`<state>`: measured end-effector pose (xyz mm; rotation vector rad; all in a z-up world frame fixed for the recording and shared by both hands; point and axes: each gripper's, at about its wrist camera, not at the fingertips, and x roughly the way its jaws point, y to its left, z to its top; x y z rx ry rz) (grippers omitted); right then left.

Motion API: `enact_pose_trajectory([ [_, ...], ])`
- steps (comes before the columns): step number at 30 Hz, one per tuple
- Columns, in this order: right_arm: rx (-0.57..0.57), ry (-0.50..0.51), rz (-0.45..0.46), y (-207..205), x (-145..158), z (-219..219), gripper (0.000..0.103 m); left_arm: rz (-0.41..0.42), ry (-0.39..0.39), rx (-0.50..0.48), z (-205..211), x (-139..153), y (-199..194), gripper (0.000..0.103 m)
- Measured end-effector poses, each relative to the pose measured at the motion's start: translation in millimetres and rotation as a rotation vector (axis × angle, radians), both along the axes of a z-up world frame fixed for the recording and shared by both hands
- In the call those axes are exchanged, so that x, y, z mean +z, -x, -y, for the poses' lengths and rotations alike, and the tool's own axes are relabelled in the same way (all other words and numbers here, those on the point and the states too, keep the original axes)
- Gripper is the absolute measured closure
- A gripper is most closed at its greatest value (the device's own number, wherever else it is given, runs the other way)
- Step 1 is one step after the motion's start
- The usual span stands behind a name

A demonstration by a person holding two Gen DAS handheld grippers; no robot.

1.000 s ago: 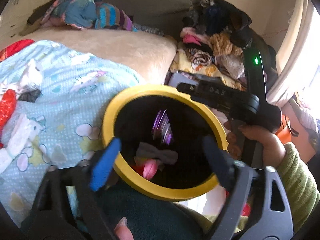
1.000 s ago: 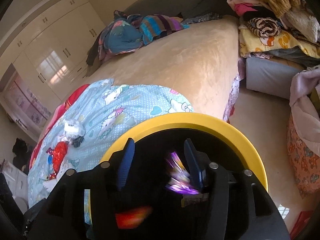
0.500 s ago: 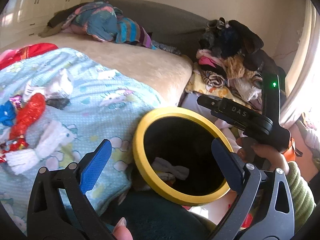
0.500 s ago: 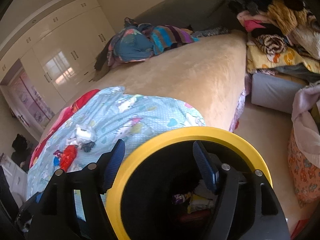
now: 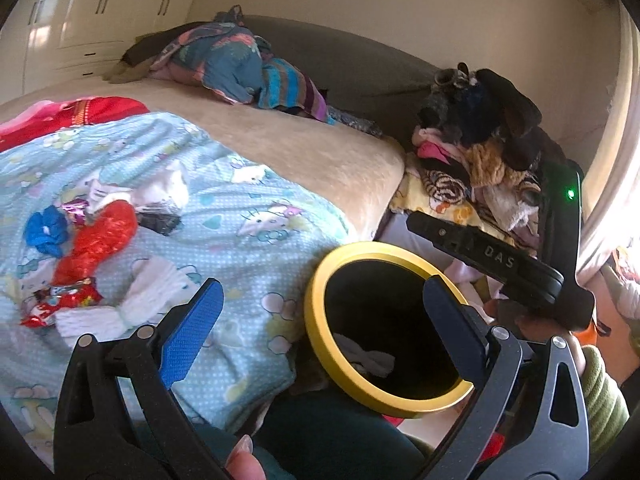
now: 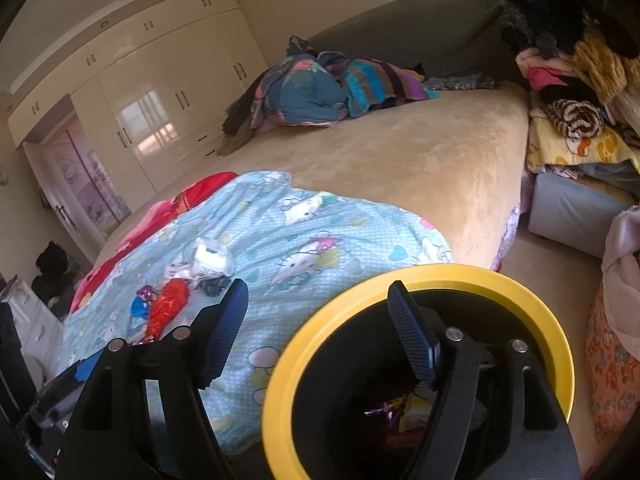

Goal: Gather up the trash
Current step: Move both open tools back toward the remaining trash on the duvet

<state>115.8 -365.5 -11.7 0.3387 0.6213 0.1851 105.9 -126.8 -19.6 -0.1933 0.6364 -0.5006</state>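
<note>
A black bin with a yellow rim (image 5: 318, 336) (image 6: 520, 280) stands by the bed's near edge, with wrappers and white tissue inside. My left gripper (image 5: 320, 328) is open and empty, between the blanket and the bin. My right gripper (image 6: 318, 332) is open and empty, its right finger over the bin mouth. Trash lies on the light-blue blanket (image 5: 248, 248): a red shiny wrapper (image 5: 98, 240) (image 6: 168, 310), a blue wrapper (image 5: 46, 230) (image 6: 138, 308), a small red wrapper (image 5: 60, 302), white tissues (image 5: 140, 296), a white crumpled piece (image 6: 212, 258) and a dark wrapper (image 5: 158, 222).
The beige bed (image 6: 400, 160) carries a heap of colourful clothes (image 6: 320, 88) at its far end. A pile of clothes (image 5: 480, 152) sits on a grey box (image 6: 572, 212) to the right. White wardrobes (image 6: 140, 100) line the far wall.
A purple wrapper was falling into the bin a second ago and now lies inside. Both grippers have opened wider and swung left toward the trash on the blanket.
</note>
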Motion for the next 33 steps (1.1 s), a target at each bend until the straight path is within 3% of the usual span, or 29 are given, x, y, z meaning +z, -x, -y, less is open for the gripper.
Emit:
enact_pose_trajectory([
  [20,0.085,0.013,0.054,2.2,12.2,-44.1,0.032,0.086,-0.007,0.172,-59.1,17.0,-0.4,0.011],
  [33,0.191,0.064,0.021,-6.9,0.0,-93.9,0.031,0.066,0.020,0.307,-112.9,10.2,-8.7,0.011],
])
